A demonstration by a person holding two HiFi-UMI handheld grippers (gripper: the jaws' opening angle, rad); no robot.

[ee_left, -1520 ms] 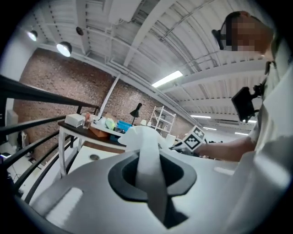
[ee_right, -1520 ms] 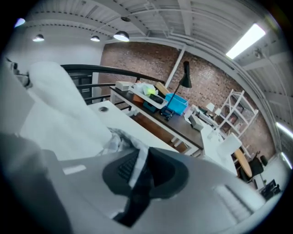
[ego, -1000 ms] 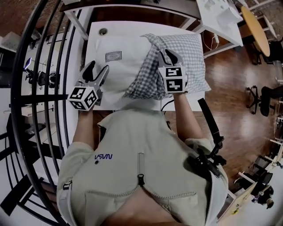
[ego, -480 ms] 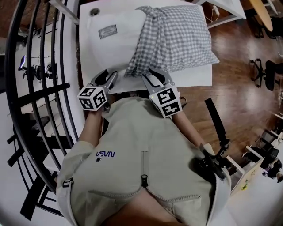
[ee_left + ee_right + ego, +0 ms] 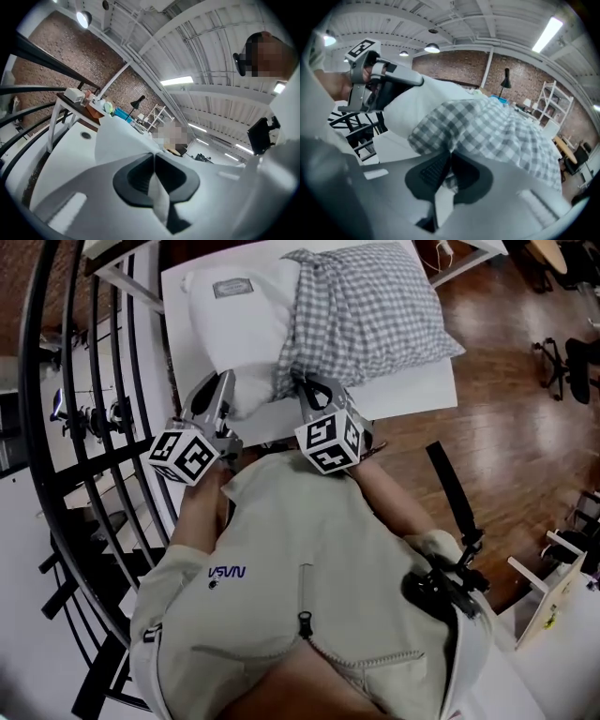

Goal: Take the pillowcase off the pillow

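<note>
A white pillow (image 5: 239, 320) lies on the white table (image 5: 417, 395), its right part still inside a grey checked pillowcase (image 5: 370, 310). My left gripper (image 5: 219, 388) sits at the pillow's near bare corner. Its jaws have just been closing and are shut on white pillow fabric (image 5: 123, 140), pinched at my left gripper (image 5: 153, 158). My right gripper (image 5: 306, 388) is at the pillowcase's near open edge. Its jaws have also just been closing and pinch the checked cloth (image 5: 487, 124) at my right gripper (image 5: 448, 163). The right gripper view also shows the left gripper (image 5: 377, 82) against the pillow (image 5: 410, 105).
A black railing (image 5: 89, 381) runs along the table's left side. Wooden floor (image 5: 525, 427) lies to the right. A grey label (image 5: 232, 288) is sewn on the pillow. A cluttered desk (image 5: 91, 105) stands beyond the table. A black device (image 5: 445, 582) hangs at the person's hip.
Both grippers came in from the table's near edge onto the bedding. Both stood open before; now the left is shut on the pillow corner and the right on the pillowcase edge.
</note>
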